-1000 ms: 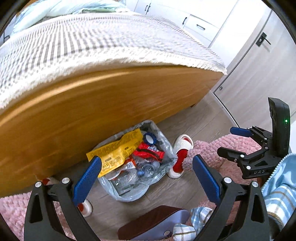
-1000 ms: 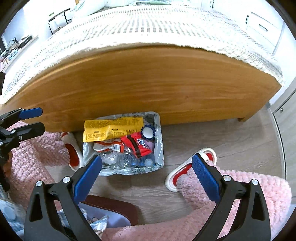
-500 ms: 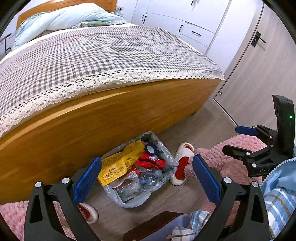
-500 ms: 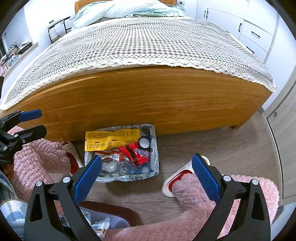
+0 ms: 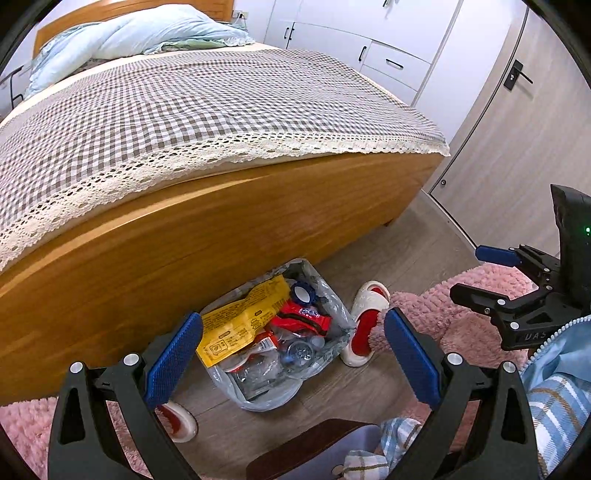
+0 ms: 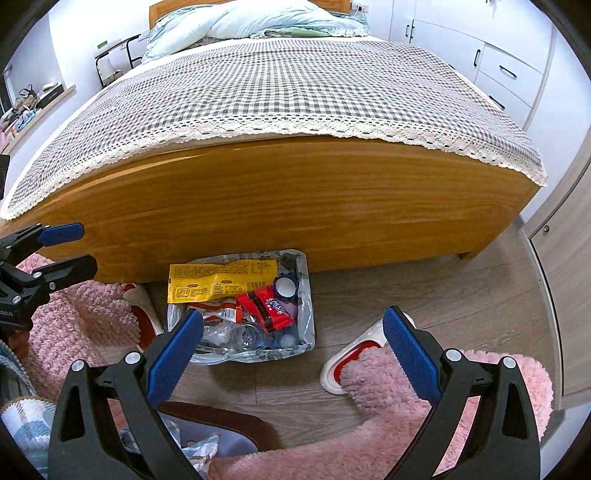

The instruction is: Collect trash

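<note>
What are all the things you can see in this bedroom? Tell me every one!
trash bag: one, clear, open on the floor against the bed's footboard
yellow wrapper: one, yellow, on top of the trash
red wrapper: one, red, in the middle of the trash
blue cap: one, blue and white, beside the red wrapper
clear bottles: several, see-through, at the front of the bag
slippers: two, white and red, one on each side of the bag
rug: pink and fluffy, on the wood floor
bed: one, wooden, with a checked cover
pillow: light blue, at the bed's head
wardrobe: white, behind the bed
left hand-held gripper: open, empty
right hand-held gripper: open, empty
</note>
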A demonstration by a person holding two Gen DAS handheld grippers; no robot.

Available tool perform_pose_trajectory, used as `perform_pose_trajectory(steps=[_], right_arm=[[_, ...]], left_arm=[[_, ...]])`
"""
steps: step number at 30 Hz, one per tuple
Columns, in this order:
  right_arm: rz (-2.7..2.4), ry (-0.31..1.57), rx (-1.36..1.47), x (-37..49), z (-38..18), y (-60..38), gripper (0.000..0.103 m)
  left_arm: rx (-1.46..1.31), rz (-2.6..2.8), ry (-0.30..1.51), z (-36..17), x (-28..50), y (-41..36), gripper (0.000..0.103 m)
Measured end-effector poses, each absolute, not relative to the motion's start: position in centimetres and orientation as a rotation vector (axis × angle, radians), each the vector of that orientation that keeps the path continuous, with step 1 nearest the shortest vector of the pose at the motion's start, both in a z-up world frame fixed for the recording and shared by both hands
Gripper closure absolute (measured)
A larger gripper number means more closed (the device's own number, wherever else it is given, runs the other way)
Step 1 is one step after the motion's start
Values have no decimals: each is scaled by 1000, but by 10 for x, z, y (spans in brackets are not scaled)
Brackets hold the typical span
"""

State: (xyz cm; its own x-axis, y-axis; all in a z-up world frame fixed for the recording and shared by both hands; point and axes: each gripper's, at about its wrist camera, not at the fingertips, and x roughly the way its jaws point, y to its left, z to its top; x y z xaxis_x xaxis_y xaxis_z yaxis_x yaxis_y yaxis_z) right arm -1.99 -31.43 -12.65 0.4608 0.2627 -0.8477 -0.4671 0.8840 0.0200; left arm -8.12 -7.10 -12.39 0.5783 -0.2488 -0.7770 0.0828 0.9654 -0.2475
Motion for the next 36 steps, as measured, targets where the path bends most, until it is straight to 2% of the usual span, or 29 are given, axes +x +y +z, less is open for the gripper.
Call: perform_pose_trajectory(steps=[36], right_arm=[[455, 998, -227, -20, -127, -314, 9]], left_arm=[[-202, -211, 936, -124, -82, -71, 8]])
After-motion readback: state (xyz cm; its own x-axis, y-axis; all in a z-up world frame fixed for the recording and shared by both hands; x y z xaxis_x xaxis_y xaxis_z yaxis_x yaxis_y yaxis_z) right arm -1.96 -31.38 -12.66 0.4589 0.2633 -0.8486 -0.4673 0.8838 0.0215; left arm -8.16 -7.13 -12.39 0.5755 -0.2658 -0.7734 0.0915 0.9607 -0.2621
